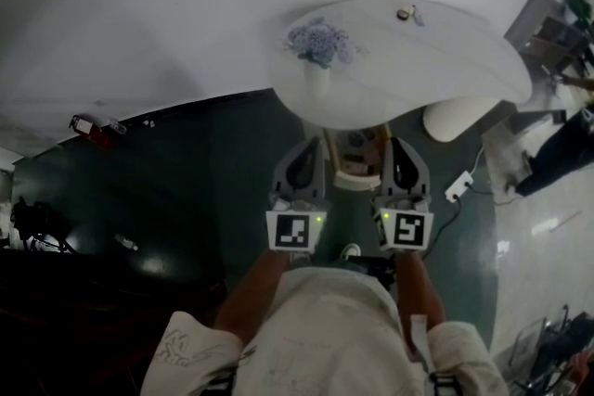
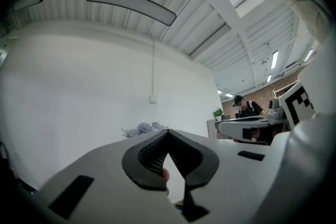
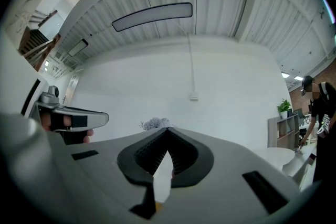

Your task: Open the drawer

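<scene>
In the head view both grippers are held side by side in front of me, at the near edge of the white table (image 1: 445, 60). My left gripper (image 1: 318, 142) and my right gripper (image 1: 393, 144) point toward it, each with its marker cube facing me. Between them, under the table's edge, is a pale wooden part (image 1: 357, 158); I cannot tell whether it is the drawer. The left gripper (image 2: 168, 131) is shut, with nothing in its jaws. The right gripper (image 3: 168, 128) is likewise shut on nothing. Both gripper views look almost level at a white wall.
A vase of pale flowers (image 1: 318, 40) stands on the table, near its left end. A white rounded seat (image 1: 455, 118) and a power strip (image 1: 458, 188) with its cable lie on the dark floor at the right. A person (image 2: 247, 107) stands far off beside another table.
</scene>
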A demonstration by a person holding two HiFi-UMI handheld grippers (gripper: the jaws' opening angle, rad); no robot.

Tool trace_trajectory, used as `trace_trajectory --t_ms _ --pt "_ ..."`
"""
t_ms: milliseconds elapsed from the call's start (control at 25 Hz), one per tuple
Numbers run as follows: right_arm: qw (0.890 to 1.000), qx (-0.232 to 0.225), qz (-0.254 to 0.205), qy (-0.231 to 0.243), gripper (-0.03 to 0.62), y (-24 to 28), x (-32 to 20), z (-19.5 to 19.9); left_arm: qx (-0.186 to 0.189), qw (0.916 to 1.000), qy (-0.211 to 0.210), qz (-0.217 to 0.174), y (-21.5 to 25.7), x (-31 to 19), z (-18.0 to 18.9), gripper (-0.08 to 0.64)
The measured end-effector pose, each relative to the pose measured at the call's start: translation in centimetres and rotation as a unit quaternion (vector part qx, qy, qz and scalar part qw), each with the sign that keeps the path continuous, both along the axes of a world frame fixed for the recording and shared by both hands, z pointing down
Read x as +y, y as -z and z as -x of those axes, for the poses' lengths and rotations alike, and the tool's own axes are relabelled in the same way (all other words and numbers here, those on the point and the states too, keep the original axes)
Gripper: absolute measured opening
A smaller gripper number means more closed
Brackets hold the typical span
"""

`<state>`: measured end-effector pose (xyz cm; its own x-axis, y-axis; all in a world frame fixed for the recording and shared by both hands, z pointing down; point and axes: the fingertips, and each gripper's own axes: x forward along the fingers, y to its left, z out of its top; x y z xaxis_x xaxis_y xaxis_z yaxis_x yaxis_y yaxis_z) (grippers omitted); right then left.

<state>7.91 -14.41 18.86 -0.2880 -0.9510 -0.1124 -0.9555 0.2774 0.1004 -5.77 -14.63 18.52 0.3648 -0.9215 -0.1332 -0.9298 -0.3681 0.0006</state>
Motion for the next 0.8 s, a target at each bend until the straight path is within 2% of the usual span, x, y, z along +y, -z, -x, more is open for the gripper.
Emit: trace_trajectory --t_ms 200,400,800 --pt "1.0 0.002 0.004 -0.004 0.005 -0.4 -0.3 -0.4 -0.005 1.0 0.0 0.007 -0.9 -0.4 0.3 -0.005" --pt "1.0 0.007 0.003 -0.009 0.005 -0.7 -0.5 -1.0 0.009 0.9999 -0.003 0.01 -0.9 -0.9 -0.2 -0.005" --pt "1.0 0.007 0.0 -0.015 0.005 -0.3 -0.8 -1.8 0.004 0.9999 -0.012 0.0 -0.4 -1.3 -1.1 -0.005"
